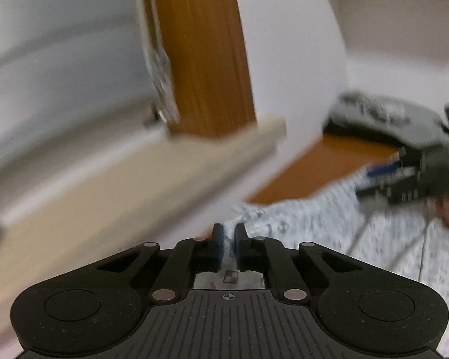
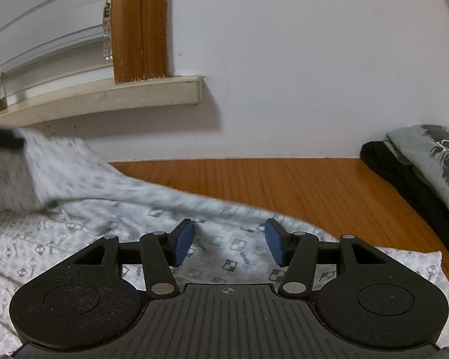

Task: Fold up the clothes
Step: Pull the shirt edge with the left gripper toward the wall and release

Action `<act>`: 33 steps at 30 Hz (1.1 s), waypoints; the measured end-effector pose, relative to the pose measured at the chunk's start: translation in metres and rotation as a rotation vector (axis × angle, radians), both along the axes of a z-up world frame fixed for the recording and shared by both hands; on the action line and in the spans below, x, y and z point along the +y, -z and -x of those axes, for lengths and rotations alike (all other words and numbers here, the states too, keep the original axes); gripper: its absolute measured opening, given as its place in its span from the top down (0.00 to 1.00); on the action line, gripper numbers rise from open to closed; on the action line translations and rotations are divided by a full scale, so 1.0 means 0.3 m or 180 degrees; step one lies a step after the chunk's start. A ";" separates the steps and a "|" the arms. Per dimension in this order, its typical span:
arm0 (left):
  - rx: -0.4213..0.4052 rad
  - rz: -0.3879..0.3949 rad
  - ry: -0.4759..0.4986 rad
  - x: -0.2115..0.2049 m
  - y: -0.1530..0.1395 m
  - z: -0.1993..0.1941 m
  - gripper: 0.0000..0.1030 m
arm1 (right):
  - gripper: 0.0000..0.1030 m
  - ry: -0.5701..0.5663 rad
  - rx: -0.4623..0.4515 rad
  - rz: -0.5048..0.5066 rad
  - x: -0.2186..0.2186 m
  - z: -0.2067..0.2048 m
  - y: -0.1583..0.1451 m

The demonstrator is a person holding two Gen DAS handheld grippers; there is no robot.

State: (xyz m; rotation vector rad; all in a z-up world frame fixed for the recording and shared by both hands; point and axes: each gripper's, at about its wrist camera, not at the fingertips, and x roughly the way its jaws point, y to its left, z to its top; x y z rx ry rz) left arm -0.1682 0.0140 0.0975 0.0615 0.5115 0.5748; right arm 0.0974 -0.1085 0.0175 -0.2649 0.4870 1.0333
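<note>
Garment, patterned white shirt [image 1: 329, 227]. Left wrist view: blurred; left gripper [image 1: 230, 236] at lower centre, jaws drawn narrow and pinching a bit of the cloth, the rest trailing to lower right of frame. Right gripper [image 1: 416, 176] shows dark at right edge. Likely light, limp and quick to slump; best taken at an edge or seam.

Right wrist view: sharp; right gripper [image 2: 230, 245] spread wide, holding nothing, above the shirt [image 2: 74, 239] across the lower frame on a wooden table [image 2: 284, 185]. Left portion rises, blurred, to middle left. Shown clearly only here: folded grey and black clothes [image 2: 428, 161] at right, window sill [image 2: 119, 95] upper left, printed squares.
</note>
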 end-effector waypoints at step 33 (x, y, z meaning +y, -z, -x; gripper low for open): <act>-0.0038 0.0043 0.0133 -0.088 -0.012 0.077 0.96 | 0.42 -0.0101 0.0014 -0.0006 -0.003 -0.006 -0.012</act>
